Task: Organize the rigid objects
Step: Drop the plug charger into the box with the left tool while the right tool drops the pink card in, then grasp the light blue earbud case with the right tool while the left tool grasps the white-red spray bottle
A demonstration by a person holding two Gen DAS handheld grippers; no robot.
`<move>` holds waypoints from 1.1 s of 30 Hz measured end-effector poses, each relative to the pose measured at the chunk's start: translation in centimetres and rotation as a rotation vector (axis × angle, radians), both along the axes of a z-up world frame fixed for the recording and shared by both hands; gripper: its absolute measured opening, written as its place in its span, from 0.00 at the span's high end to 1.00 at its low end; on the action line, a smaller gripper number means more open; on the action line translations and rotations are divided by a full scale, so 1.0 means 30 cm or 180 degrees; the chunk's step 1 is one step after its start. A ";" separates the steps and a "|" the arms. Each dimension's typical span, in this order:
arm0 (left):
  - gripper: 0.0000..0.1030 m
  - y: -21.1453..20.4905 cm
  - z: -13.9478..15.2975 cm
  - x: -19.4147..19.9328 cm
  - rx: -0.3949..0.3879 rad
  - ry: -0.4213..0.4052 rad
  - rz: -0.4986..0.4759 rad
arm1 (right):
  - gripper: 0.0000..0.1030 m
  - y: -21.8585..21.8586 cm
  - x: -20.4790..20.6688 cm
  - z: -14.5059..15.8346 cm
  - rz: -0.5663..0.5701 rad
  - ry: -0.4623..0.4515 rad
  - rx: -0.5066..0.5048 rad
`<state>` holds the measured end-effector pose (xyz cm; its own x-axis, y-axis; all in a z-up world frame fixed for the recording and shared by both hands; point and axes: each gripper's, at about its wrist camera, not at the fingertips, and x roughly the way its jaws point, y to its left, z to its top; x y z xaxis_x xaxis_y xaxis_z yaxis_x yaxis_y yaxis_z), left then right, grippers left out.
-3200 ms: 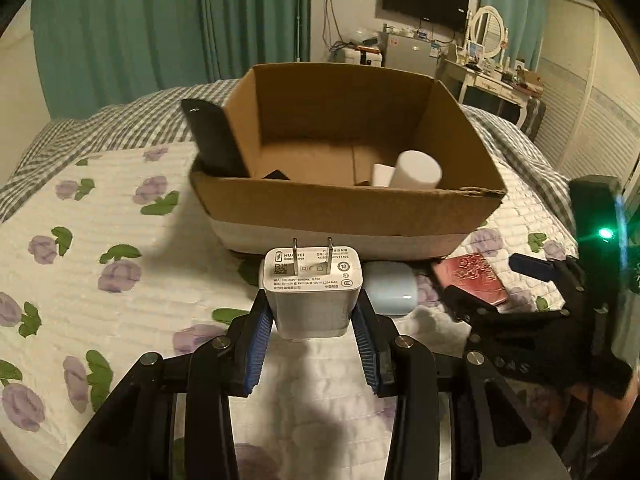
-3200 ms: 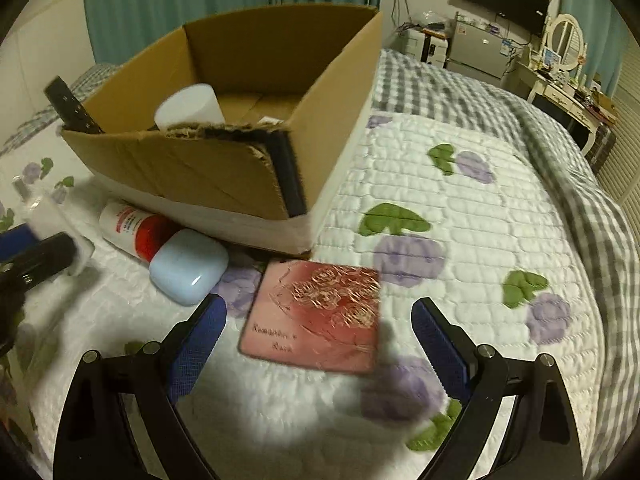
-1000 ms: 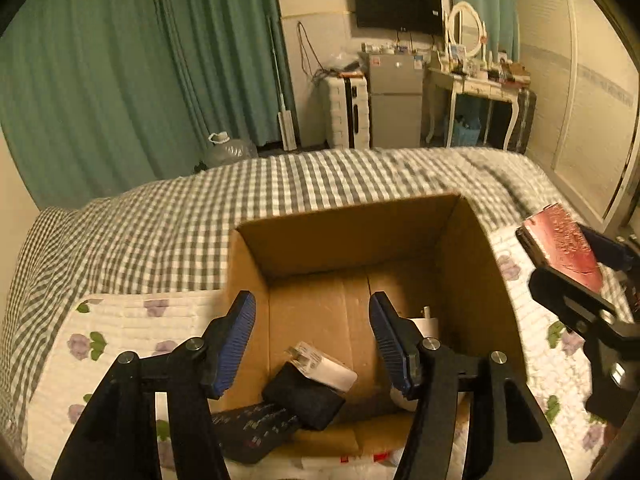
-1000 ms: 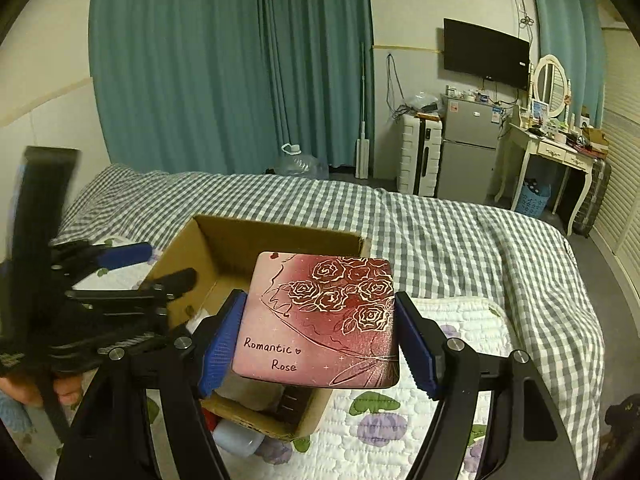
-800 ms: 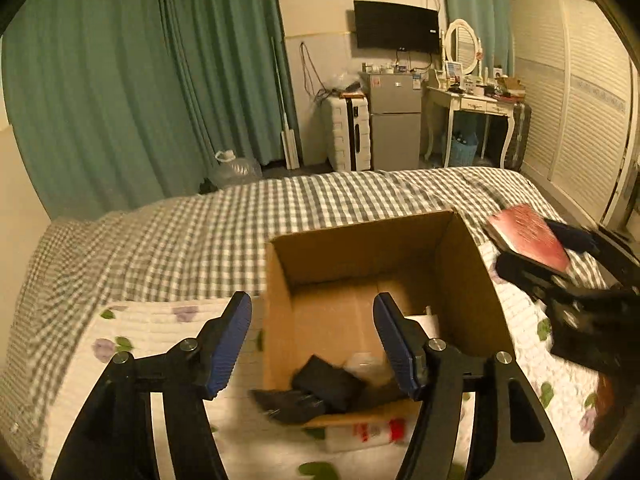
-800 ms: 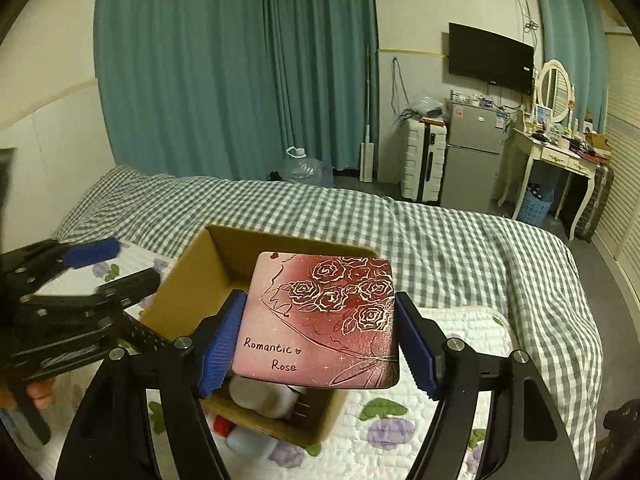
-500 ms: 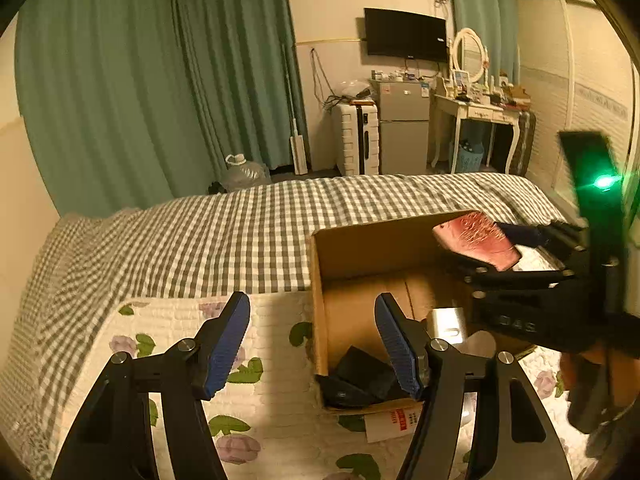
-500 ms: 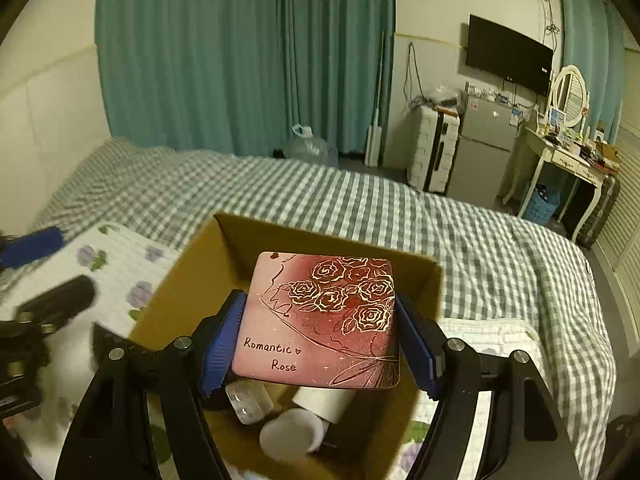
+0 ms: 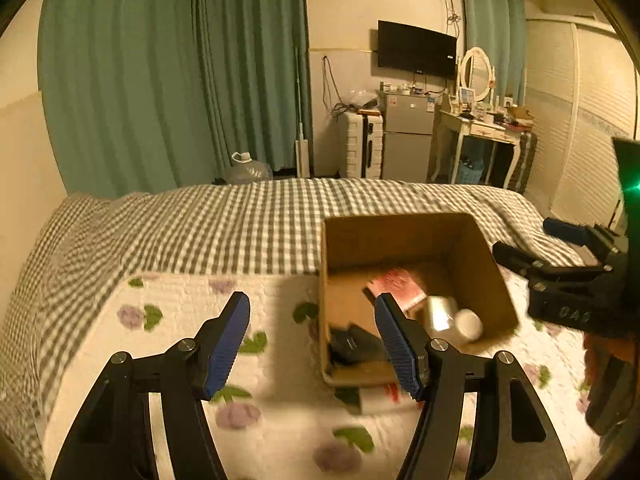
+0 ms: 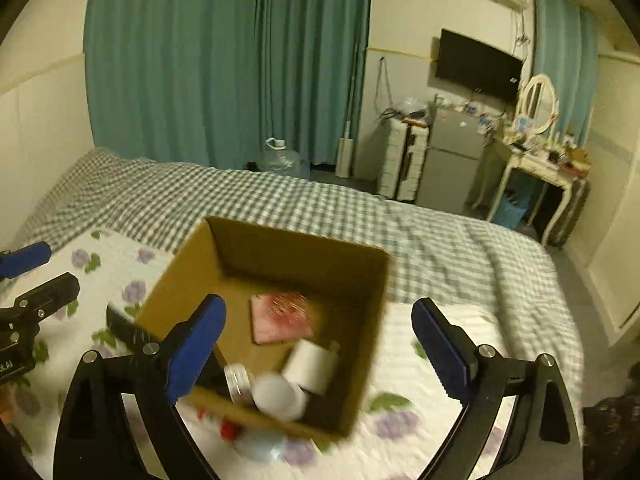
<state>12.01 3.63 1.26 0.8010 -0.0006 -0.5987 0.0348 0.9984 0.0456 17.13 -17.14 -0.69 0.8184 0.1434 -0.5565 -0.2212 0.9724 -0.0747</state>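
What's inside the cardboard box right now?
The cardboard box holds the red rose-print case, a white cylinder, a white round item, a clear-lidded jar and dark objects. The near wall hides the rest.

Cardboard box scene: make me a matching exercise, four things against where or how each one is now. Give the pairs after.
Things:
1. red rose case
2. right gripper
3. cardboard box
4. white cylinder

States:
A. resting on the flowered quilt
B. open and holding nothing, above the box
C. lying flat on the box floor
D. on its side in the box's near end

Pairs: 1-C, 2-B, 3-A, 4-D
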 end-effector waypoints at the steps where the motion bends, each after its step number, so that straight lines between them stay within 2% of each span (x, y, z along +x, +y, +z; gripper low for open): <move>1: 0.34 -0.005 -0.005 -0.031 -0.0015 -0.0004 0.0000 | 0.08 -0.012 -0.031 0.011 -0.0009 -0.0011 -0.0004; 7: 0.34 -0.040 -0.049 -0.141 -0.0014 0.0044 0.0014 | 0.08 -0.034 -0.198 0.058 -0.0044 -0.0064 0.0025; 10: 0.34 -0.057 -0.076 -0.179 -0.0071 0.0073 -0.0024 | 0.08 -0.028 -0.267 0.045 -0.0022 -0.0073 0.0014; 13: 0.34 -0.071 -0.104 -0.183 -0.0017 0.0099 -0.0029 | 0.08 -0.023 -0.310 0.005 -0.0041 -0.0063 0.0080; 17: 0.34 -0.072 -0.158 -0.176 0.0046 0.0182 -0.0028 | 0.08 0.000 -0.313 -0.089 -0.0025 0.0054 0.0098; 26: 0.34 -0.034 -0.286 -0.116 0.0147 0.0416 0.0129 | 0.08 0.042 -0.225 -0.333 0.0065 0.0470 0.0095; 33: 0.34 -0.038 -0.340 -0.086 0.0130 0.0563 0.0159 | 0.09 0.052 -0.153 -0.482 0.0103 0.0747 0.0050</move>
